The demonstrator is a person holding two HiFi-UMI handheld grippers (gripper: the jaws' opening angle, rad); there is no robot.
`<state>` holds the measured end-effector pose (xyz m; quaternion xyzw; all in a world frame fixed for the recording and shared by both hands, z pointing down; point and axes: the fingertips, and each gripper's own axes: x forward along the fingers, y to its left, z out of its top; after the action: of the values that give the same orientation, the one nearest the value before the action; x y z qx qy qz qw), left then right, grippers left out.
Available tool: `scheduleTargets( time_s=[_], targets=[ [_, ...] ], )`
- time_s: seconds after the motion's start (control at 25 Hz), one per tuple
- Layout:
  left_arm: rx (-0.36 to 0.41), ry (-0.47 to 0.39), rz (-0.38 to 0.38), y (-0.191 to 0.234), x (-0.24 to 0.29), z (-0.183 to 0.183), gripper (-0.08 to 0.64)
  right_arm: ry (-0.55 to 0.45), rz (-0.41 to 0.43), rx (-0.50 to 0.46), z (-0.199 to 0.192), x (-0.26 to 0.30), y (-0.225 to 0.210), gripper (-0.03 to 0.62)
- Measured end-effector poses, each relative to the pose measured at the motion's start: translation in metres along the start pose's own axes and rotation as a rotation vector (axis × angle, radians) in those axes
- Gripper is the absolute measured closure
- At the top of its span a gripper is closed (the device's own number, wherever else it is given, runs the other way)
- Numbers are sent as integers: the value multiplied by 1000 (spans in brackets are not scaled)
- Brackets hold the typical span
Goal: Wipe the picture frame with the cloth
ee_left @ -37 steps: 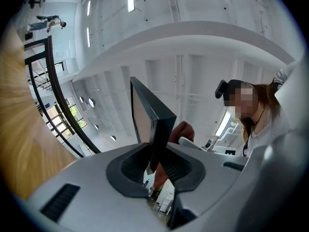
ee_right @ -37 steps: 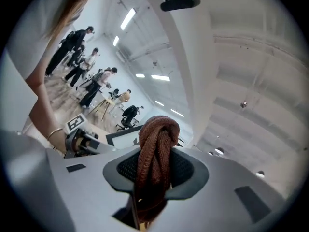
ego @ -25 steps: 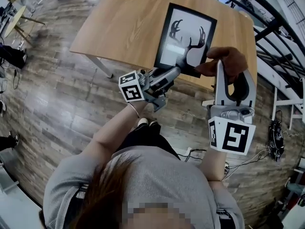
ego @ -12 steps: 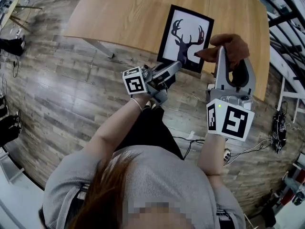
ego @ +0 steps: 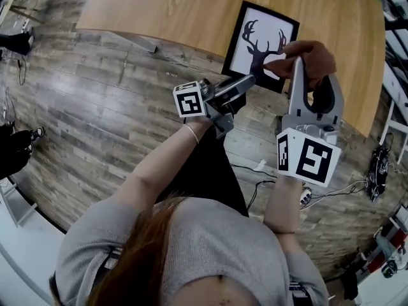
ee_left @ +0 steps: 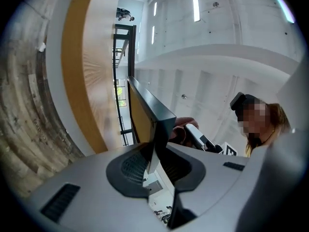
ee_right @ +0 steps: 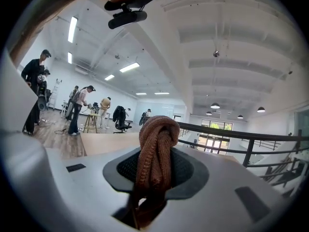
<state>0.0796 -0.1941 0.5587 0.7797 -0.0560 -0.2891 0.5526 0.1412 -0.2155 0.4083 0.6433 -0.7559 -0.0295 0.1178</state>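
1. The picture frame is black, with a deer-head silhouette on white. Seen from the head view, it sits over the near edge of the wooden table, and its lower corner pokes out past that edge over the plank floor. I can't tell if it touches the tabletop.
2. The left gripper comes in from the floor side of the table and is clamped on the frame's lower edge. In the left gripper view the frame stands edge-on, right between the pads, with the jaws closed onto it.
3. The right gripper is on the same side of the table, just right of the frame. It's pinched tight on a bunched brown knit cloth.
4. In the right gripper view the cloth is a fat knot squeezed between the jaws and bulges out past them.
5. From the head view, the cloth overlaps the frame's right edge above the table. Whether it's actually pressing on it, I can't say.
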Motion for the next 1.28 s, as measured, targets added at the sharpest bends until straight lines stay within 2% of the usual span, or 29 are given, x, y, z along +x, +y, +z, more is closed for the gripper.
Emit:
scheduleTargets(
  time_s=[0.16,0.48,0.64,0.96,1.08,1.28],
  targets=[
    [-38,-12,19,12,-4,-3,485,11,7,20,-12,4,-3,459],
    [-42,-30,55,22,-5,-1,485,17,20,22,-21,0,-2,459],
    [-80,-38,65,23,-4,-1,485,26,19,15,-24,-2,-2,459],
    [-106,-28,93,35,-10,-1,485,33,18,31,-30,-1,2,459],
    [-110,-4,89,39,-10,2,485,50,16,36,-39,4,6,459],
    [-78,90,86,45,-9,-2,485,60,10,47,-47,5,6,459]
  ],
)
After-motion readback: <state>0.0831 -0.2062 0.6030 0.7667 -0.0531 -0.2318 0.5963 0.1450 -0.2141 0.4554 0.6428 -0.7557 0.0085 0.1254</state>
